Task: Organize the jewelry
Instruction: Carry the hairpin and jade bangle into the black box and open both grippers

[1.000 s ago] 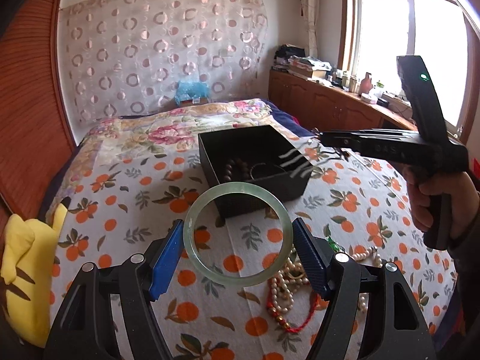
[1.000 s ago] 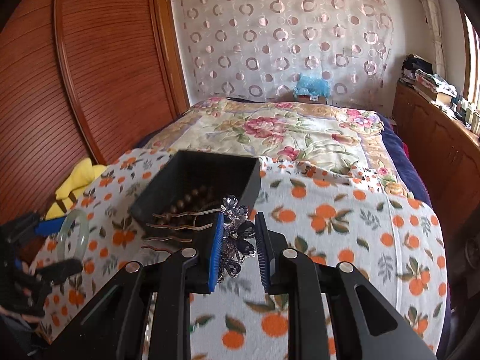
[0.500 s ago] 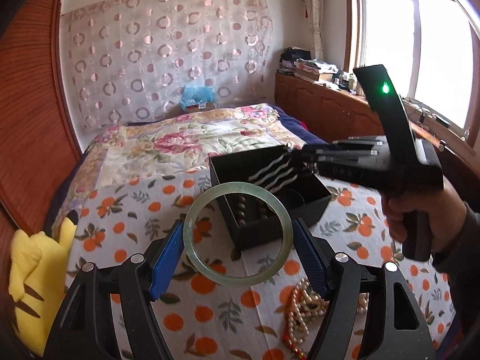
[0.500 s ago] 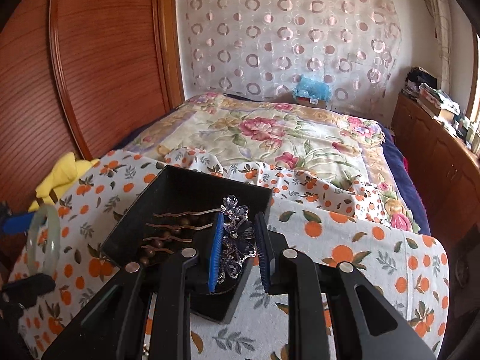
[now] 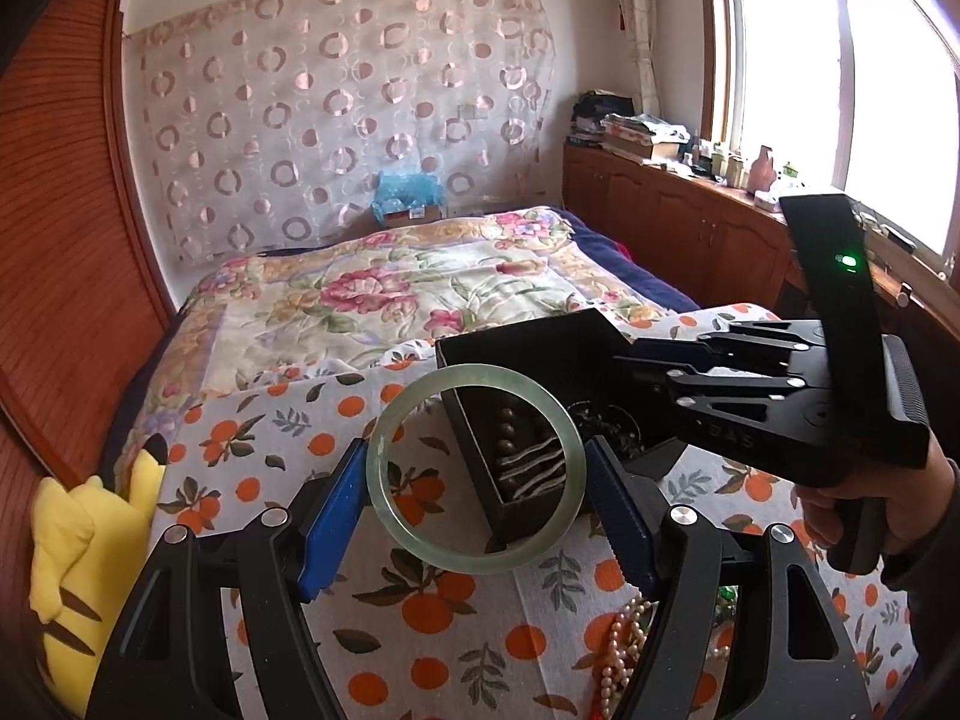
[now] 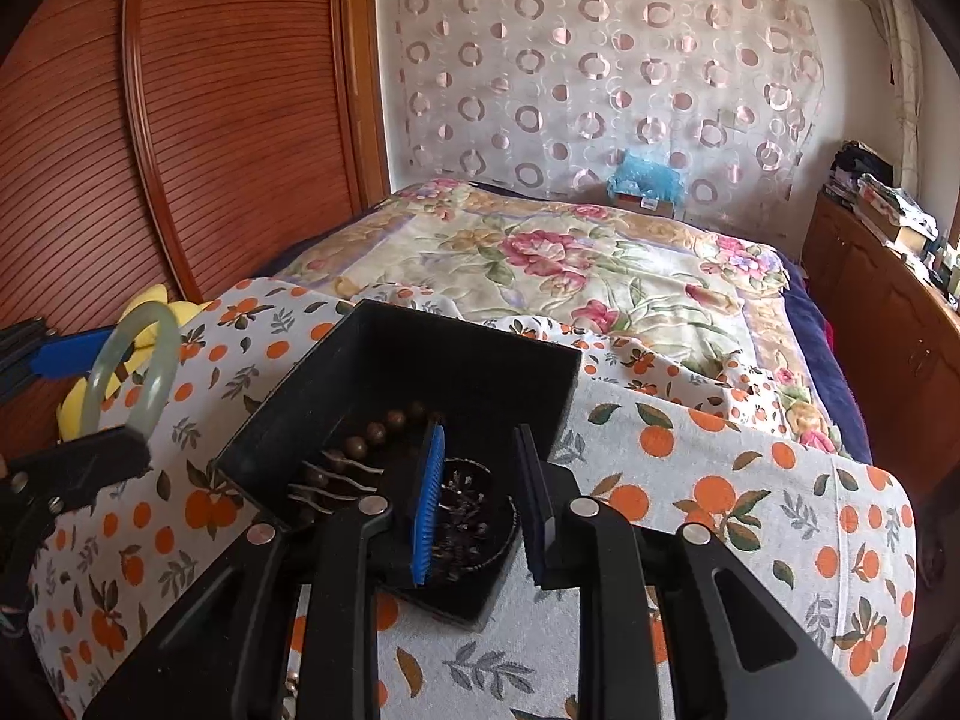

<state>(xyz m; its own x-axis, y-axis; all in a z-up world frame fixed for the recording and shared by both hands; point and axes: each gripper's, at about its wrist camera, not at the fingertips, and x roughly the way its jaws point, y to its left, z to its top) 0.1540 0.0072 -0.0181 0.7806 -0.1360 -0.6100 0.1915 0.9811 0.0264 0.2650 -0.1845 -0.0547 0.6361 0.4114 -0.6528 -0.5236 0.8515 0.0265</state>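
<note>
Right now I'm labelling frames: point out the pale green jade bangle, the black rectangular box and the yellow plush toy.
pale green jade bangle [image 5: 474, 373], left wrist view, top of ring.
black rectangular box [image 6: 480, 360], right wrist view, inner far wall.
yellow plush toy [image 5: 78, 546], left wrist view, body.

Window-lit [image 5: 852, 90], sharp, fisheye-warped edges

faint "das" on right gripper [image 5: 744, 438]

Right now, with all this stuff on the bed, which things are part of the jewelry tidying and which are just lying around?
Part of the job:
- jade bangle, held in the left gripper
- black box
- hair comb and wooden beads in the box
- pearl necklace on the cloth
- right gripper, open over the box

Just lying about:
- yellow plush toy
- blue bag
</note>
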